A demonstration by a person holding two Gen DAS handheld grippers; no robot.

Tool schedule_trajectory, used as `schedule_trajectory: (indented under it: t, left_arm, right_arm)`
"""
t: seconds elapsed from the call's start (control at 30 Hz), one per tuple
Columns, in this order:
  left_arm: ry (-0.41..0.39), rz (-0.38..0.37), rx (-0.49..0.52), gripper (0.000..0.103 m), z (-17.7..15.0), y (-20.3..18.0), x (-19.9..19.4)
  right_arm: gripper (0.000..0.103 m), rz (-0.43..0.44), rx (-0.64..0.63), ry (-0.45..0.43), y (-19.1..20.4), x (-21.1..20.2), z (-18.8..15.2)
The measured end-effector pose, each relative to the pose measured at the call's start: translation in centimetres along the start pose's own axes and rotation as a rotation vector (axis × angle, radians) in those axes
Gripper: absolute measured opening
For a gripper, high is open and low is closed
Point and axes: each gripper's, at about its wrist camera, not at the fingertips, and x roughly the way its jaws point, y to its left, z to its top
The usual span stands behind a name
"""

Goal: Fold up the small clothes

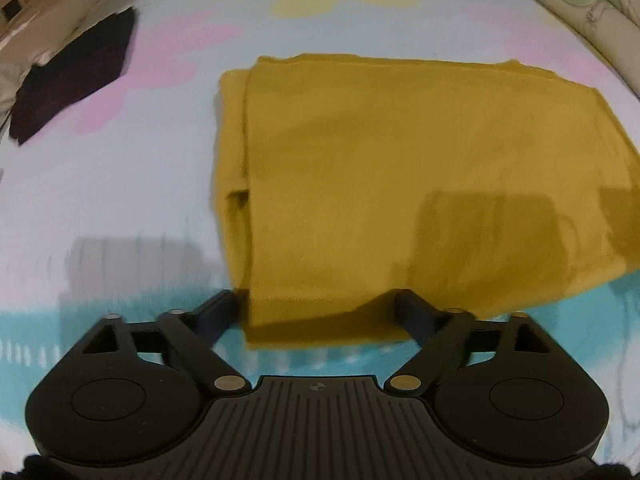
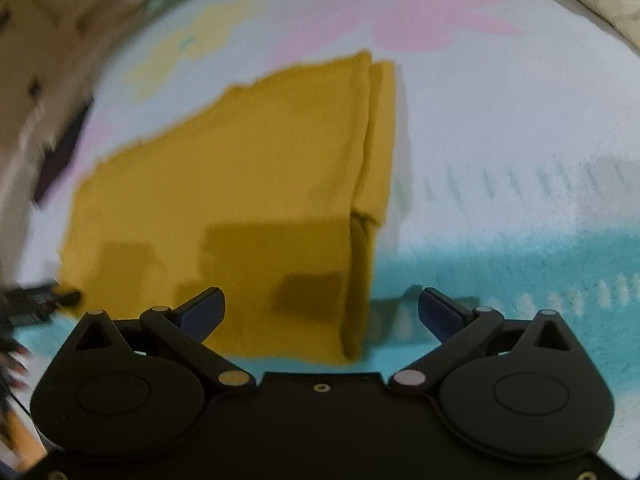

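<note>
Mustard-yellow garment (image 1: pixel 400 184): folded into a flat rectangle, lying on a floral bedsheet (image 1: pixel 120 208); doubled layers stacked along one side, near edge toward both tools, likely placed for another fold.
Left tool (image 1: pixel 318 312): jaws spread wide, straddling the near left corner, holding nothing; positioned as if to pinch that hem.
Right tool (image 2: pixel 322 308): jaws wide apart, empty, over the near right corner beside the layered edge.
Dark maroon cloth (image 1: pixel 72 76): well apart, far left of the bed.
</note>
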Motion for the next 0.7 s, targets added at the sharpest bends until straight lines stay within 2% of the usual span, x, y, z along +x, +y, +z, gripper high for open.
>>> schedule_trajectory:
  t: [0.07, 0.2, 0.27, 0.4, 0.5, 0.6, 0.7]
  left_arm:
    - [0.005, -0.009, -0.026, 0.097, -0.2, 0.6, 0.2]
    - [-0.010, -0.016, -0.042, 0.102, -0.4, 0.8, 0.5]
    - [0.002, -0.008, -0.039, 0.102, -0.3, 0.6, 0.4]
    - [0.061, -0.040, -0.073, 0.098, 1.0, 0.8, -0.1]
    - [-0.016, -0.051, -0.091, 0.097, 2.1, 1.0, -1.6]
    - [-0.082, -0.067, -0.124, 0.097, 3.5, 1.1, -2.8]
    - [-0.113, -0.085, -0.126, 0.097, 4.6, 0.7, -3.0]
  right_arm:
    - [0.103, -0.066, -0.077, 0.045, 0.5, 1.0, -0.6]
    - [0.103, -0.124, -0.274, 0.042, 2.0, 1.5, -2.2]
    - [0.103, -0.127, -0.282, 0.029, 2.1, 1.6, -2.4]
    - [0.103, -0.064, -0.235, 0.048, 0.9, 1.2, -1.7]
    - [0.103, 0.012, -0.204, 0.097, -0.1, 1.1, -0.6]
    - [0.103, 0.111, -0.047, 0.125, -2.3, 0.7, 1.2]
    - [0.103, 0.235, 0.188, 0.061, -5.7, -0.1, 2.5]
